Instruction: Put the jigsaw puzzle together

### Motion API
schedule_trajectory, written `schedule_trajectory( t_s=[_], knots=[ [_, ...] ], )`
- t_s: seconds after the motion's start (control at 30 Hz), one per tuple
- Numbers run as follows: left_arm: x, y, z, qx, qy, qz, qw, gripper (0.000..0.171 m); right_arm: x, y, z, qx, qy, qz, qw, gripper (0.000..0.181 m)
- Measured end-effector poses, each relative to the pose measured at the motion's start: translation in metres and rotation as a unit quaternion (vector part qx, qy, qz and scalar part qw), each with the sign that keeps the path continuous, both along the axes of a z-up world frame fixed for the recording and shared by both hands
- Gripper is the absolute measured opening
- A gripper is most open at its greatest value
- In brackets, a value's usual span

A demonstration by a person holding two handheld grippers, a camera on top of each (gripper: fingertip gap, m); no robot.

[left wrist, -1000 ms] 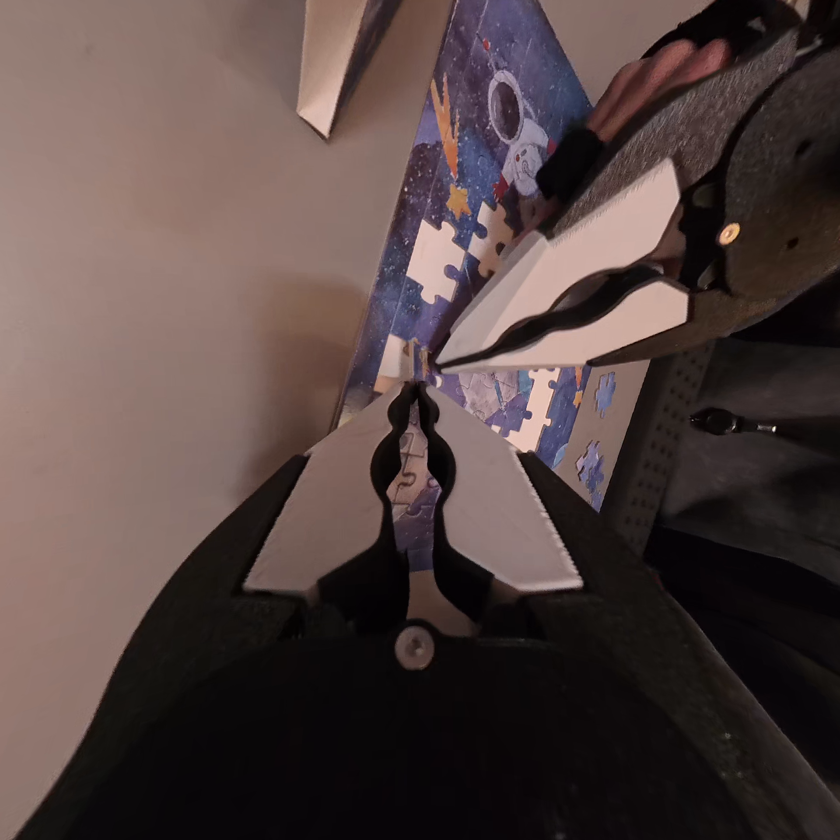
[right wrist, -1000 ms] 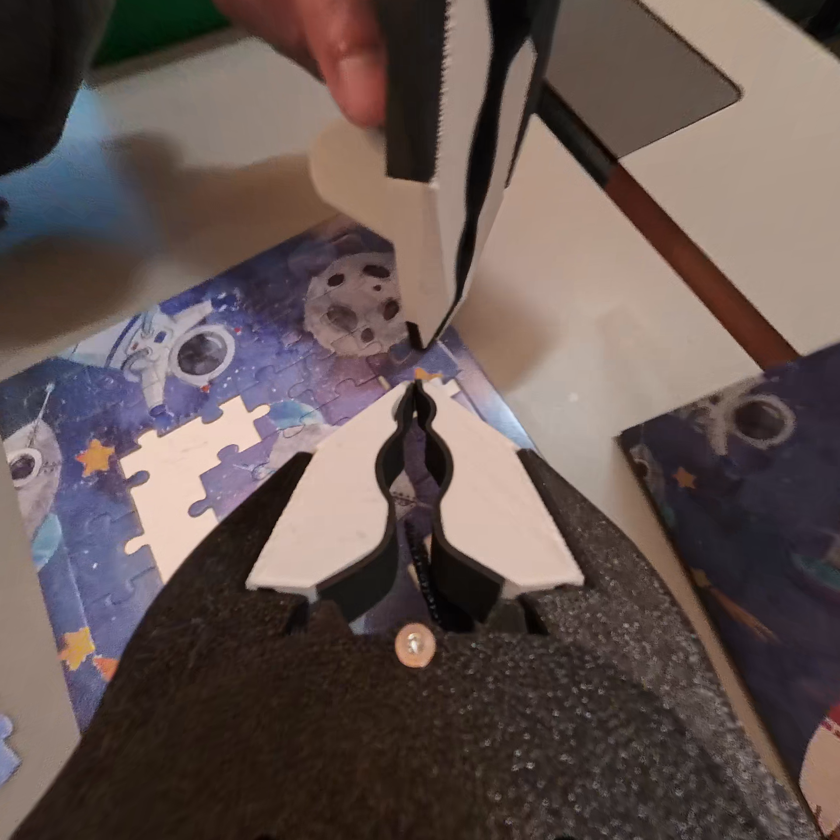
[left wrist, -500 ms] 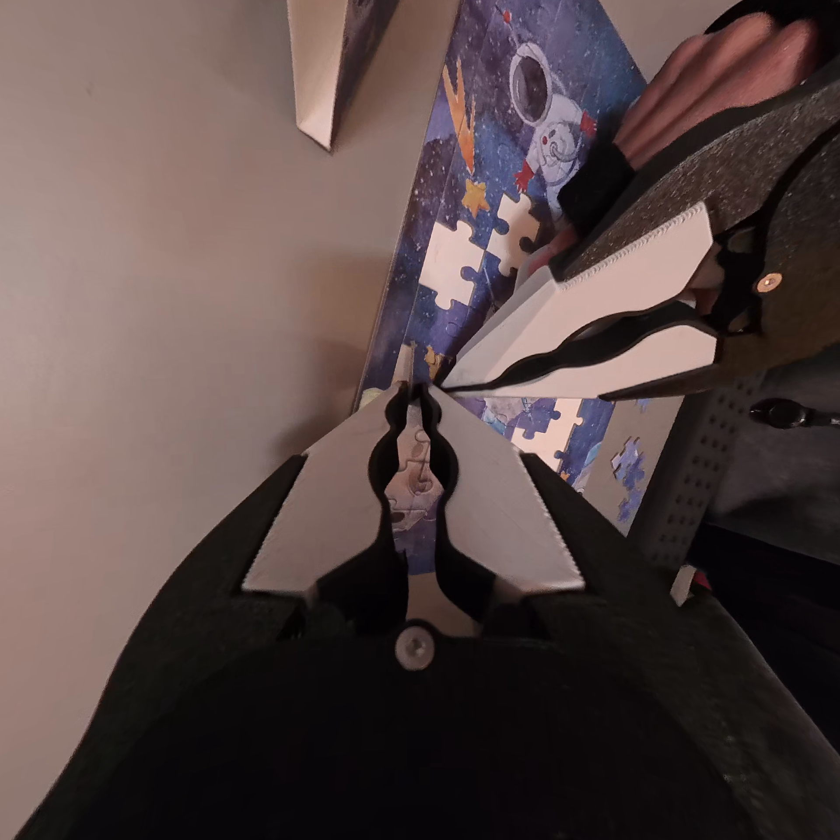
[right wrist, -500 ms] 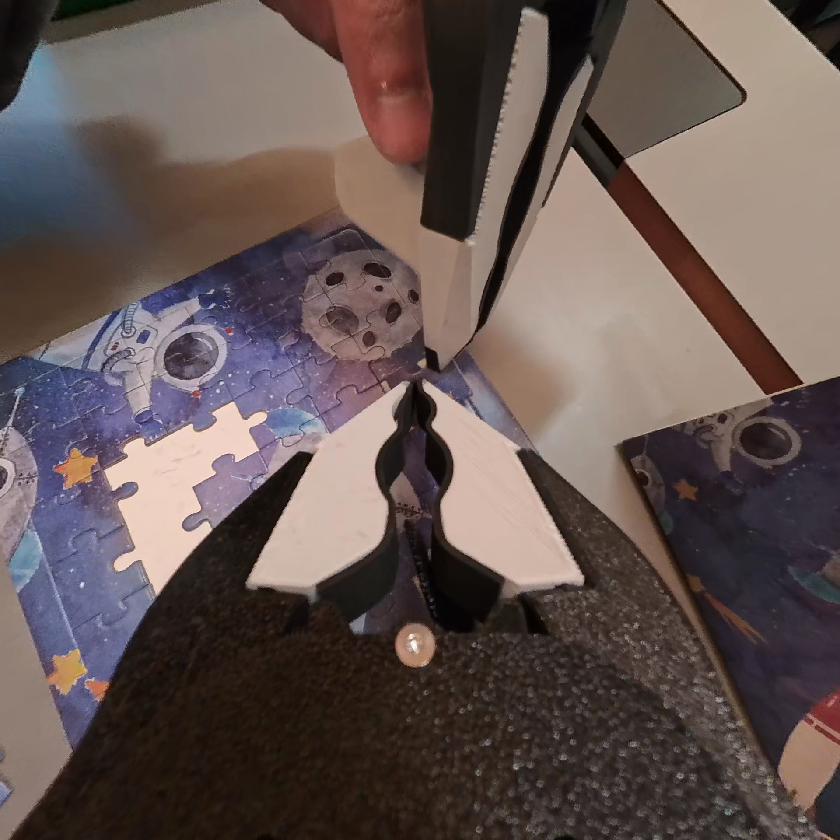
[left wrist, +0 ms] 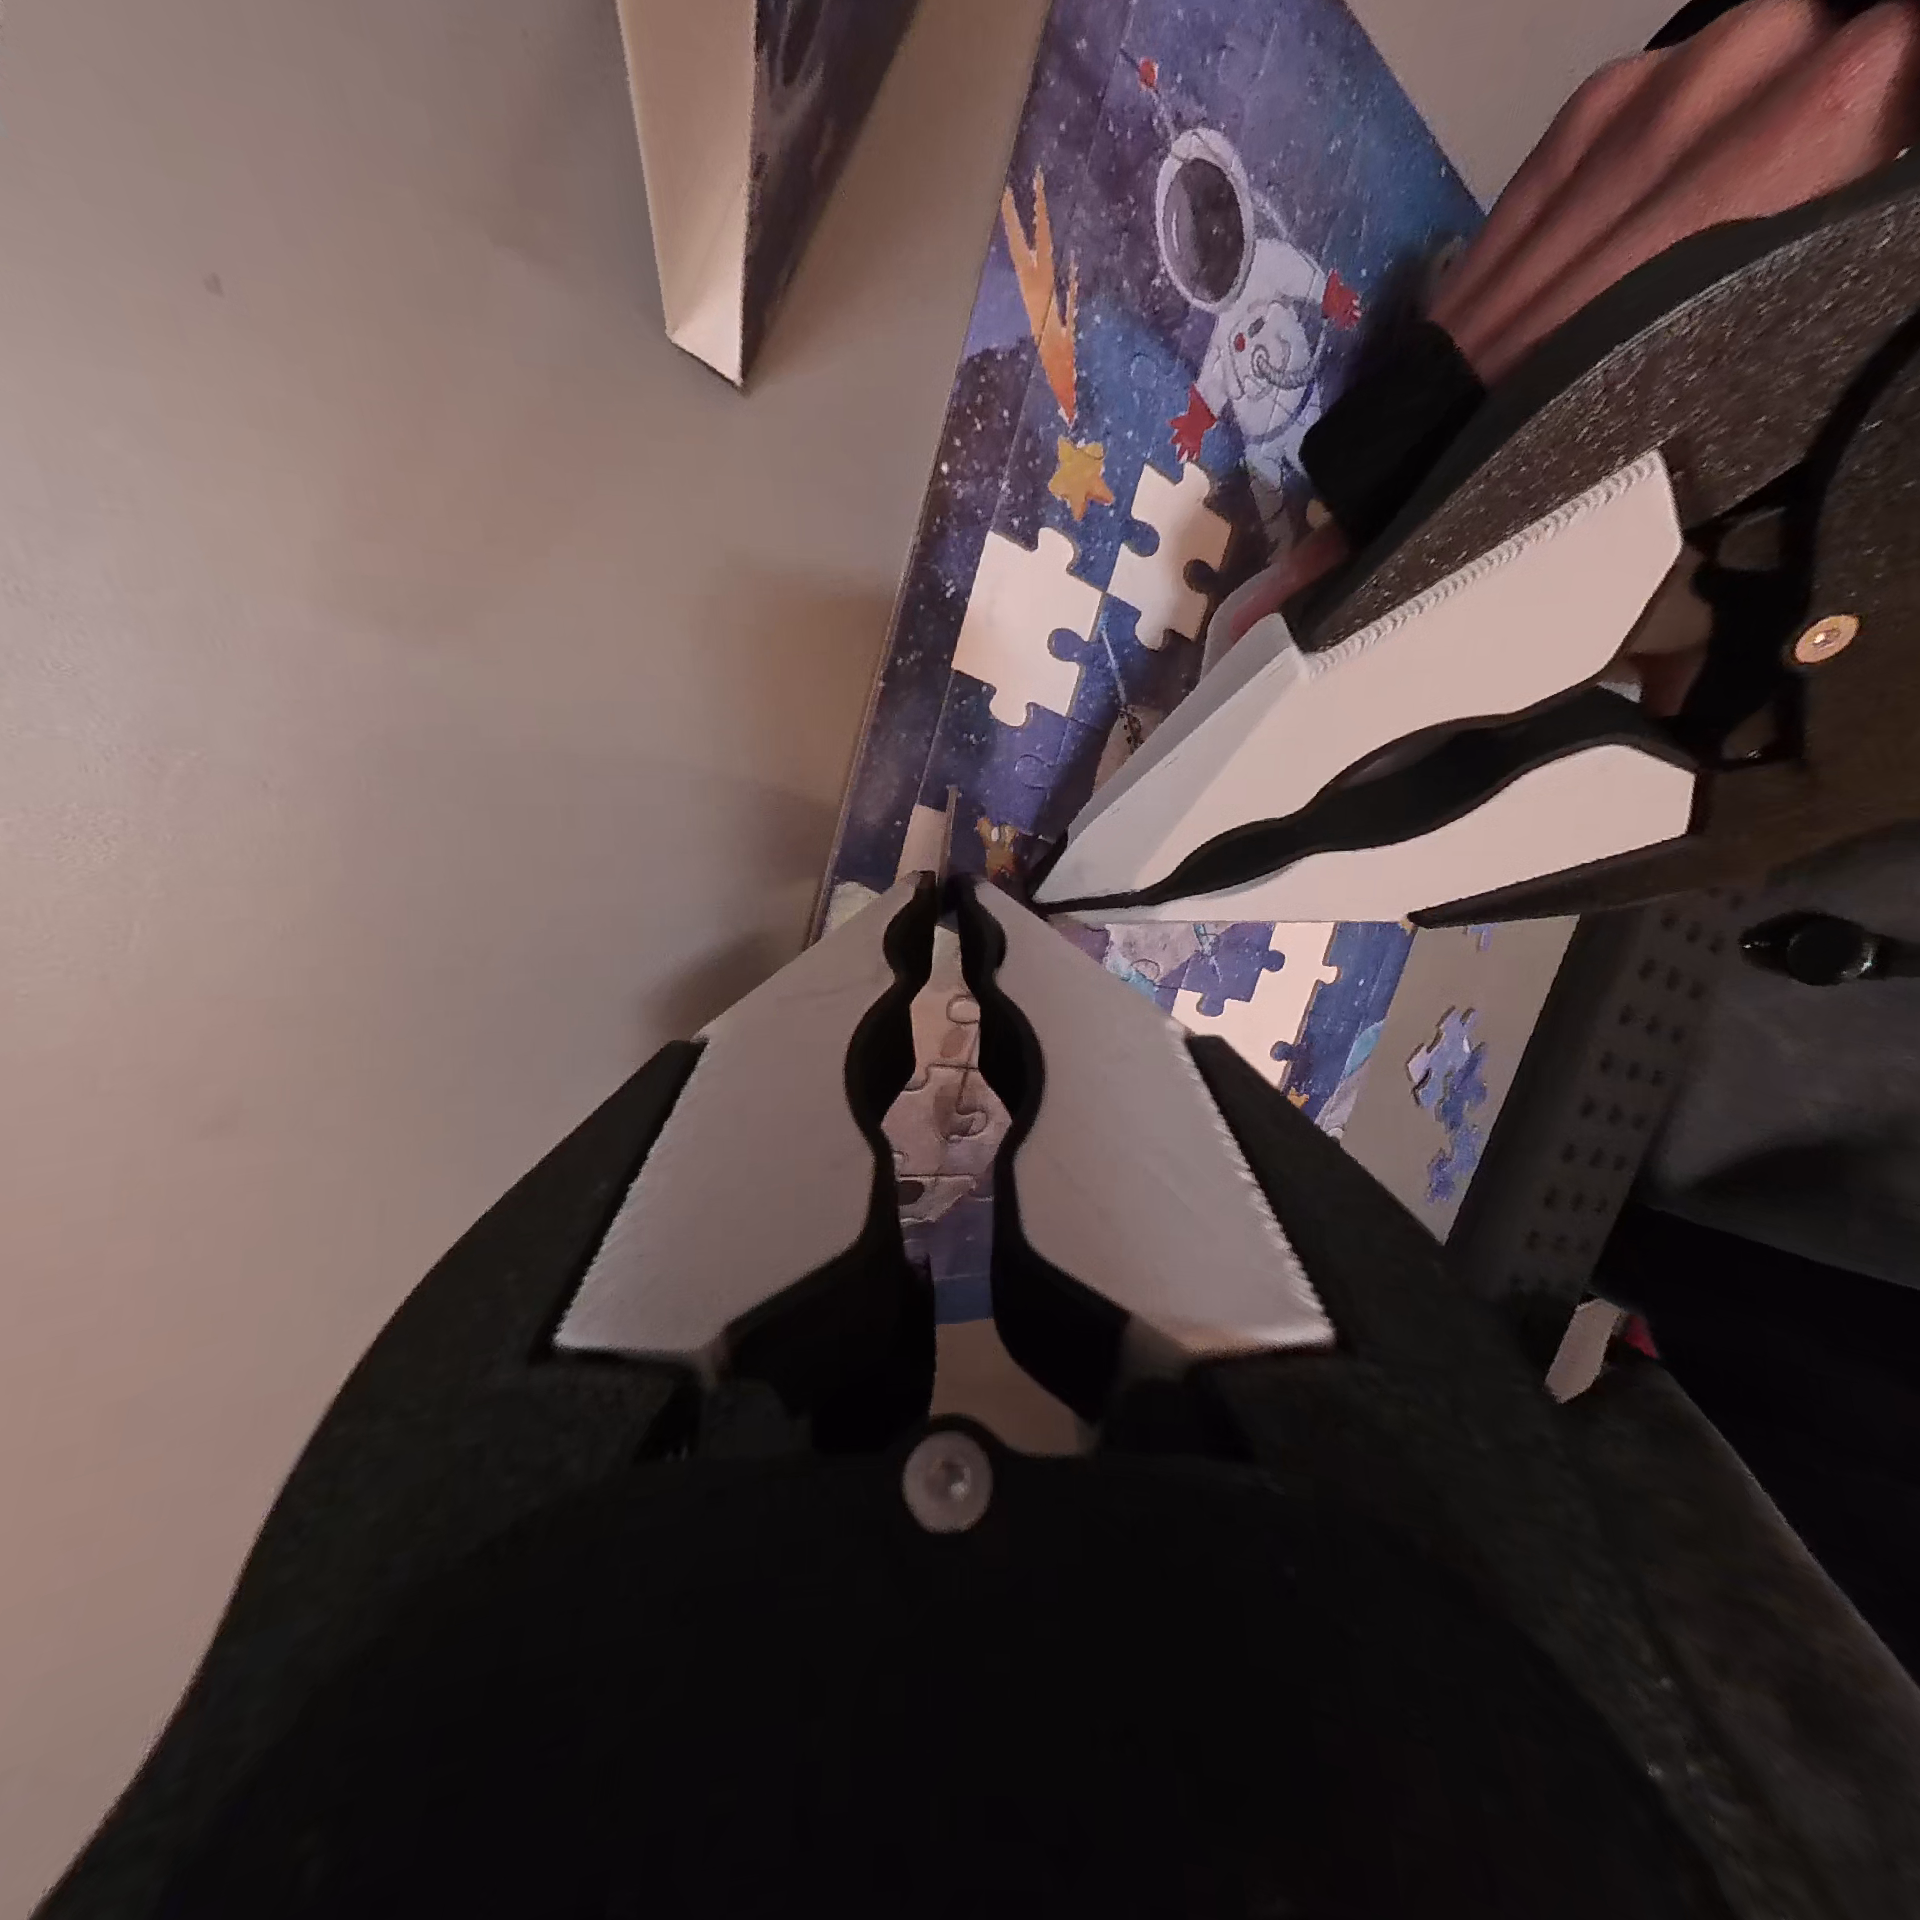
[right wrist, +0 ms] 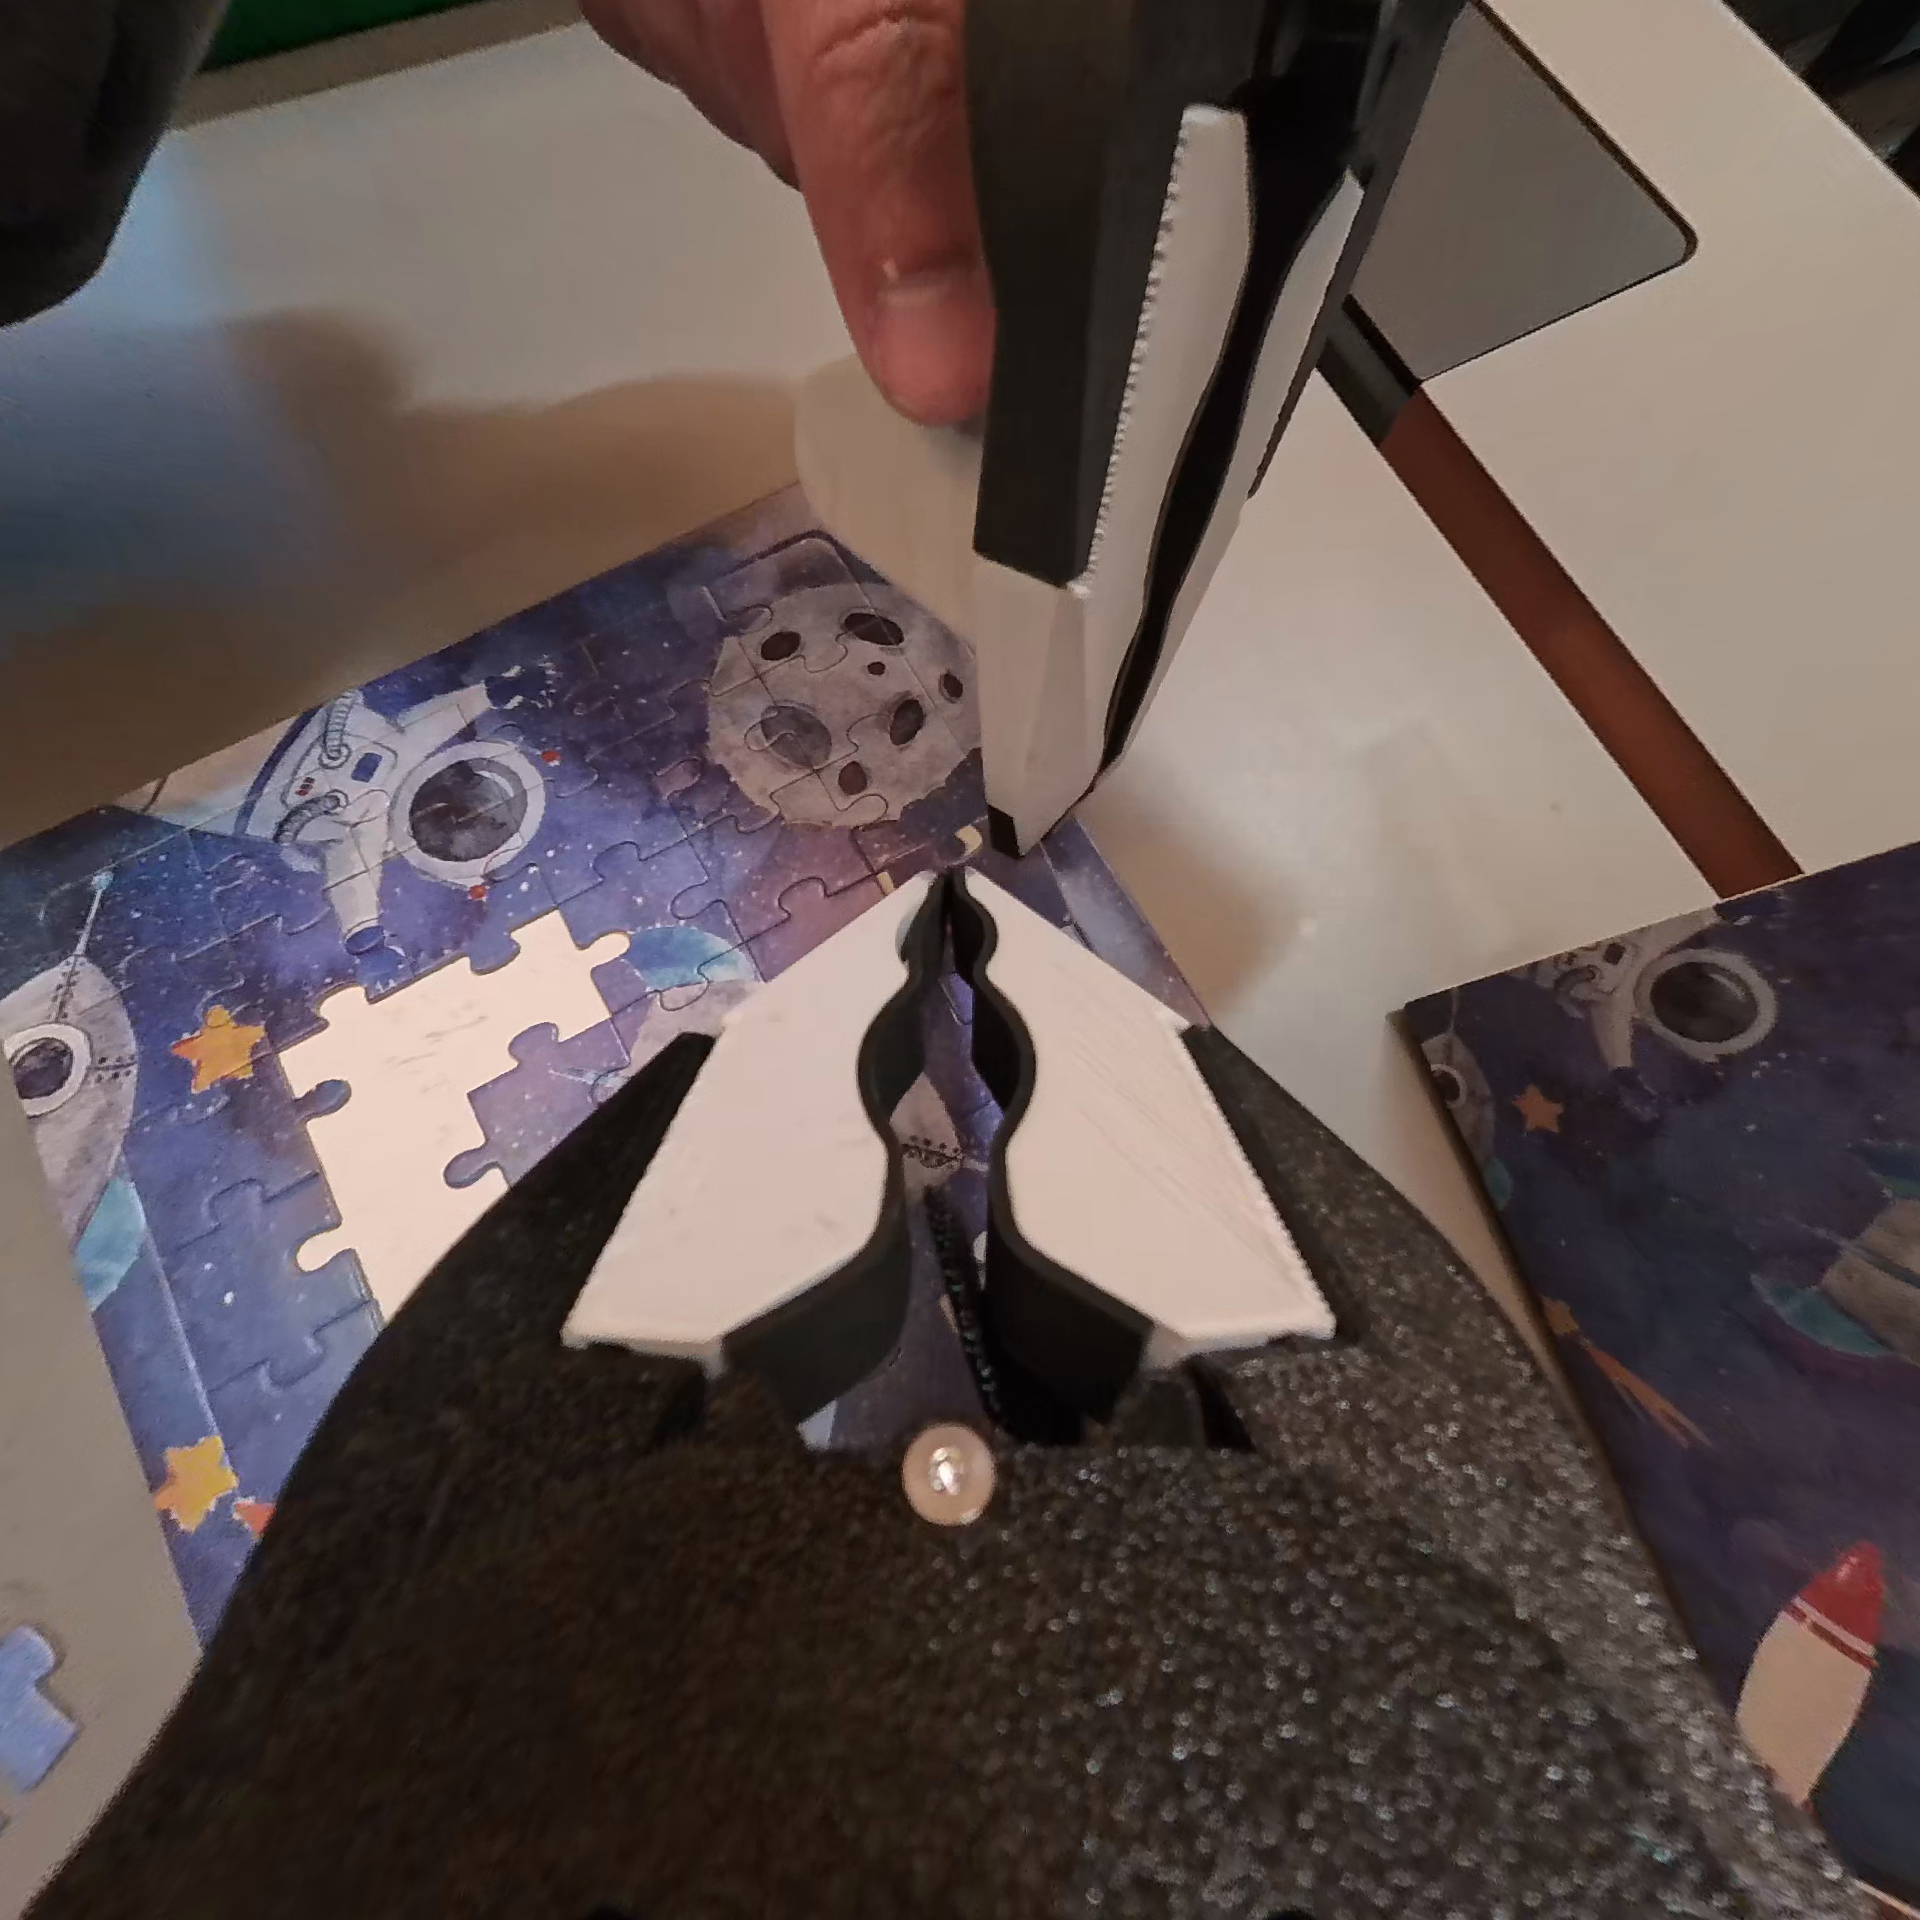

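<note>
Left wrist view: the left claw (left wrist: 940, 883) is pinched on a thin puzzle piece (left wrist: 943, 831) held on edge over the puzzle (left wrist: 1081, 343)'s near corner. The right claw (right wrist: 954, 883) is closed, empty, tip just beside. Lay the piece flat, then press gently; loose pieces (left wrist: 1449, 1091) wait right.

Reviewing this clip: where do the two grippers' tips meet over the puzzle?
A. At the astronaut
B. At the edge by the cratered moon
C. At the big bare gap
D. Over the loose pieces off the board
B: both grippers' tips converge at the puzzle edge, beside the cratered moon.
</note>
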State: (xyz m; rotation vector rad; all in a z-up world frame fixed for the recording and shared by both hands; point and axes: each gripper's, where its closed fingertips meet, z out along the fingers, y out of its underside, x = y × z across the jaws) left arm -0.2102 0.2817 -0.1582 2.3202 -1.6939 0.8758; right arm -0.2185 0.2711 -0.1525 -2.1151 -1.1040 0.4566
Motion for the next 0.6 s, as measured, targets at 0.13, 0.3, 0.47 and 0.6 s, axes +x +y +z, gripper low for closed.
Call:
schedule_trajectory(
  t_s=[0.13, 0.3, 0.47, 0.6],
  knots=[
    [-0.001, 0.000, -0.001, 0.002, 0.001, 0.007, 1.000, 0.004, -0.002, -0.002, -0.003, -0.003, -0.005, 0.005, 1.000, 0.000],
    [-0.005, 0.000, -0.006, 0.009, -0.006, 0.025, 1.000, 0.006, -0.006, -0.004, -0.011, 0.000, -0.027, 0.014, 1.000, 0.000],
    [-0.006, 0.006, -0.009, 0.049, -0.008, 0.035, 0.998, 0.008, -0.004, -0.005, -0.017, -0.003, -0.040, 0.019, 0.999, 0.000],
    [-0.007, 0.016, 0.009, 0.094, -0.050, 0.076, 0.991, 0.008, -0.004, -0.005, -0.017, -0.011, -0.030, 0.016, 0.999, 0.000]
  ],
)
